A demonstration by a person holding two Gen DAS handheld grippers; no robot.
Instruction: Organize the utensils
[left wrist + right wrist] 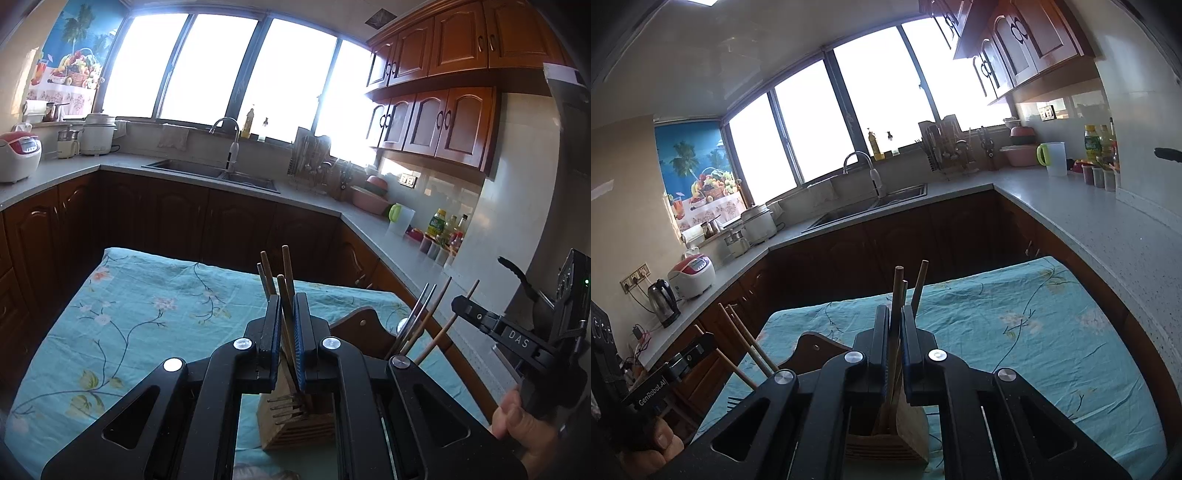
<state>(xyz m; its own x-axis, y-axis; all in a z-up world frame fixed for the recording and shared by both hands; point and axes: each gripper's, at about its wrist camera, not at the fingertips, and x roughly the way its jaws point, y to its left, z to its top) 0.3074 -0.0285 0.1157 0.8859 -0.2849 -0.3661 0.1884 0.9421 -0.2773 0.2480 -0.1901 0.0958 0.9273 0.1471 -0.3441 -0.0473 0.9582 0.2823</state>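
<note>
Two wrist views of a cloth-covered worktop [122, 306] in a kitchen. I hold one claw in each hand above a slotted, light wooden utensil holder [295, 424], which stands on the teal floral cloth at the near edge of the worktop.

Progress: I judge the task well advanced. Several brown wooden chopsticks [286, 280] already stand upright in the holder, and a small dark-tined fork [286, 408] lies across its near face. A second cluster, of wooden sticks together with metal chopsticks [413, 325], rises from the far side of the holder beside a brown wooden board with a curved edge [364, 319]. I see no loose utensils on the bare cloth (the holder's base and the nearest strip of worktop are hidden by the claw bodies). What seems left is to let go of the sticks now in hand.

Claws: the left claw [286, 332] is pressed nearly together, its blue-lined jaws pinching a wooden chopstick whose lower end reaches into the holder. The right claw [895, 343] is likewise almost closed, pinching a wooden chopstick [897, 295] that drops into the holder's open compartment [871, 424]. Both sticks stand close to upright.
</note>
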